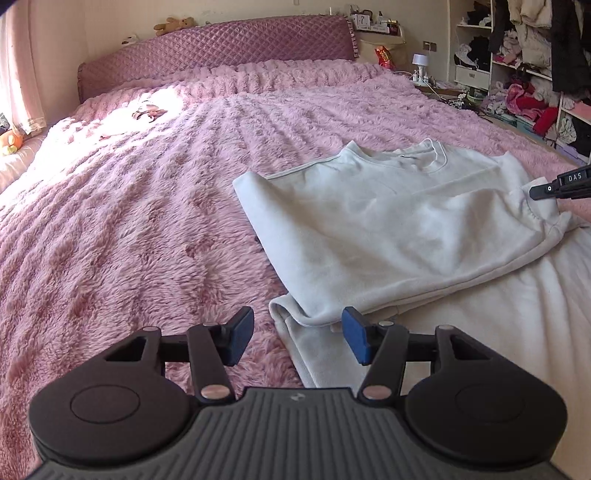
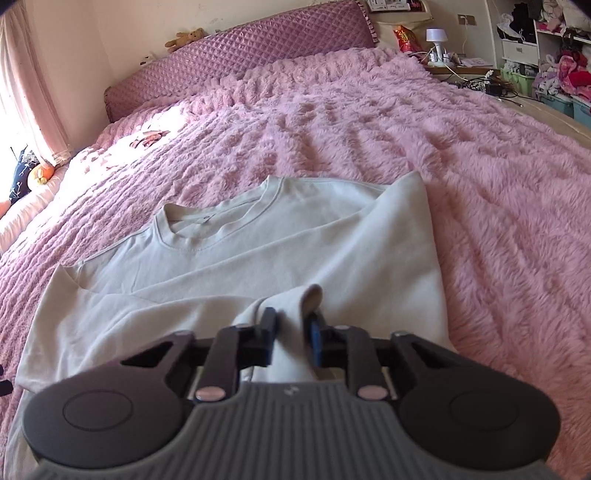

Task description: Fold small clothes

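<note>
A bed covered by a pink shaggy blanket (image 1: pixel 147 192) fills both views, backed by a quilted purple headboard (image 1: pixel 221 51); its near edge is cut off by the frame. A sunlit patch near the headboard is overexposed, and the small dark item lying in it cannot be identified. On the right in the left wrist view, open shelves (image 1: pixel 524 74) hold heaped clothing too jumbled to separate.

A white sweatshirt (image 1: pixel 369 229) lies on the blanket at the near right part of the bed, neckline toward the headboard, one side already folded over the body. Its lower part runs under the camera housings and is hidden. A paler sheet or cloth (image 1: pixel 498 314) beneath it extends out of frame.

The left gripper (image 1: pixel 298 336) stands released, blue pads spread, just above the sweatshirt's near left corner with nothing between them. The right gripper (image 2: pixel 291 338) is clenched on a raised fold of the sweatshirt near its right edge; the cloth bulges up between the pads. In the left wrist view the tip of the right gripper enters from the right edge, its body cut off, bearing a label reading "DAS".

A plush bear (image 1: pixel 175 25) sits atop the headboard; a small white lamp (image 2: pixel 436 40) stands on the bedside table.
</note>
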